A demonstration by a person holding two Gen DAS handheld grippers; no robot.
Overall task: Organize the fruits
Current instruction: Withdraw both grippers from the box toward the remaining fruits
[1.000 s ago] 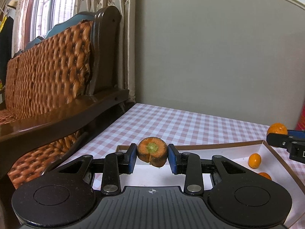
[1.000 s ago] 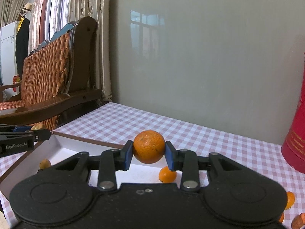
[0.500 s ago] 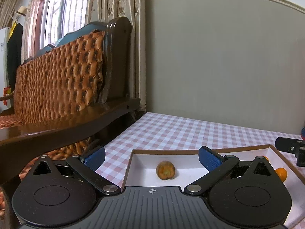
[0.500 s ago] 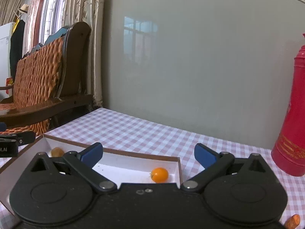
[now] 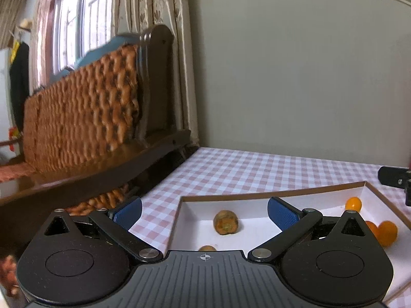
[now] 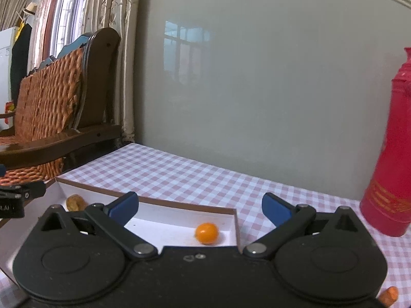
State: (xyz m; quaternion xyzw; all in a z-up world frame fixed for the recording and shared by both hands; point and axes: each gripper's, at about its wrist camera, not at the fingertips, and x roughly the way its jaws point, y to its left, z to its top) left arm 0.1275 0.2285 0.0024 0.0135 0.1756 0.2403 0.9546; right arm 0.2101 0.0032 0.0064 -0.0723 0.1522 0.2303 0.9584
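Observation:
A shallow white box with a brown rim sits on the checked tablecloth. In the left wrist view a carrot chunk lies in its left part, and small oranges lie at its right. My left gripper is open and empty above the box's near left side. In the right wrist view the box holds a small orange near its right corner and the carrot chunk at the left. My right gripper is open and empty above the box.
A wooden sofa with woven orange back stands left of the table. A red thermos stands at the right. A carrot piece lies on the cloth at the lower right. A grey wall is behind.
Both grippers let go of their loads, the left its carrot chunk and the right its orange, and opened wide. Both have since drawn up and back from the box.

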